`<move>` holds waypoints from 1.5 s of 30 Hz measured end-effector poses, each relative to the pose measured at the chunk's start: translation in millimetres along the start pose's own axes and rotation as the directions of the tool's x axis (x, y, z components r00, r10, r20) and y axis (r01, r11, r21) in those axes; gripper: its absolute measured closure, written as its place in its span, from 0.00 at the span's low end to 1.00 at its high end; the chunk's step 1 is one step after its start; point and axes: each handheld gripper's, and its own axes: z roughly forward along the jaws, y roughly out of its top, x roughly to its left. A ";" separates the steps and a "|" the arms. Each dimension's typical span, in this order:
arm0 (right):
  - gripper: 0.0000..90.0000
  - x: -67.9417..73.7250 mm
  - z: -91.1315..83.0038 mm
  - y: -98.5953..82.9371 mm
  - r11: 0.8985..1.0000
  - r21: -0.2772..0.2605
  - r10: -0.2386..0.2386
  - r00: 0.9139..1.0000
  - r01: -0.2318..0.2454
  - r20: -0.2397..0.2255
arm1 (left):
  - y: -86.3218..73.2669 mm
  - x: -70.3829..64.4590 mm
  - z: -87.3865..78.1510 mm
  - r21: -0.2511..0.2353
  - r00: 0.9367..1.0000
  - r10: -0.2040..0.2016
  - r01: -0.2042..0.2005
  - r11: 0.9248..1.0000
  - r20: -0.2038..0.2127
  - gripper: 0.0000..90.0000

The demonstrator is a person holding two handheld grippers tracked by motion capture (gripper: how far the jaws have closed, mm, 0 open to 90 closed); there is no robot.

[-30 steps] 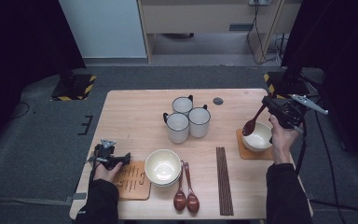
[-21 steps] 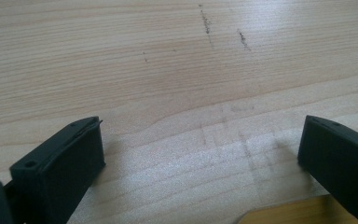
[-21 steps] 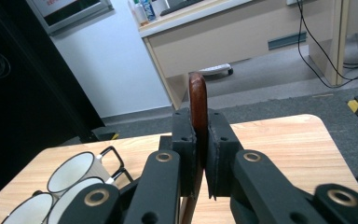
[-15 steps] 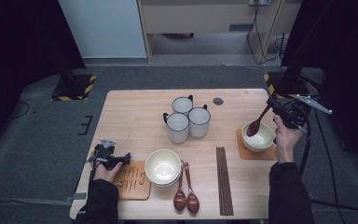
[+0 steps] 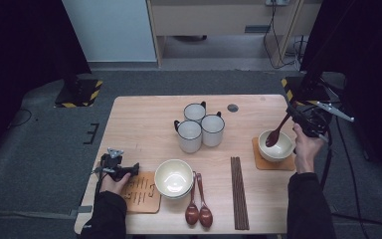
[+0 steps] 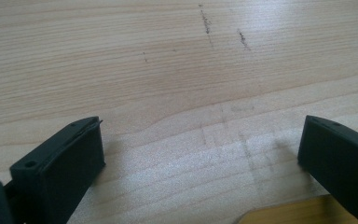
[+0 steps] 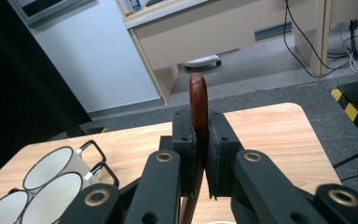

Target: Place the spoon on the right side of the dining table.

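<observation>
My right gripper (image 5: 292,121) squeezes a brown spoon (image 5: 277,133) over the white bowl (image 5: 275,147) near the tabletop's right edge. My left gripper (image 5: 133,169) rests wide apart.

left tongs (image 6: 200,158): black blocky jaws | right tongs (image 7: 200,154): black, brass-ringed screws | both sleeves: dark

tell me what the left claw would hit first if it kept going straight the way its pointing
Probably the bare wooden table. The left claw hangs open and tilted down at the tabletop, with only wood grain ahead between its jaws. A corner of the wooden coaster sits off to the side, out of that line.
</observation>
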 end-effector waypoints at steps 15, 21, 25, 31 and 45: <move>0.93 -0.1 8.1 -7.2 0.998 0.046 -0.032 0.999 0.030 0.038 | 0.0 0.0 0.0 0.000 1.000 0.000 0.000 1.000 0.000 0.00; 0.92 0.5 10.9 -12.0 0.996 0.075 -0.052 0.997 0.048 0.059 | 0.0 0.0 0.0 0.000 1.000 0.000 0.000 1.000 0.000 0.00; 0.92 1.2 13.2 -16.2 0.993 0.098 -0.068 0.995 0.061 0.068 | 0.0 0.0 0.0 0.000 1.000 0.000 0.000 1.000 0.000 0.00; 0.92 2.0 14.4 -18.5 0.990 0.119 -0.088 0.994 0.078 0.073 | 0.0 0.0 0.0 0.000 1.000 0.000 0.000 1.000 0.000 0.00; 0.91 -1.7 12.8 -23.6 0.982 0.162 -0.113 0.990 0.098 0.089 | 0.0 0.0 0.0 0.000 1.000 0.000 0.000 1.000 0.000 0.00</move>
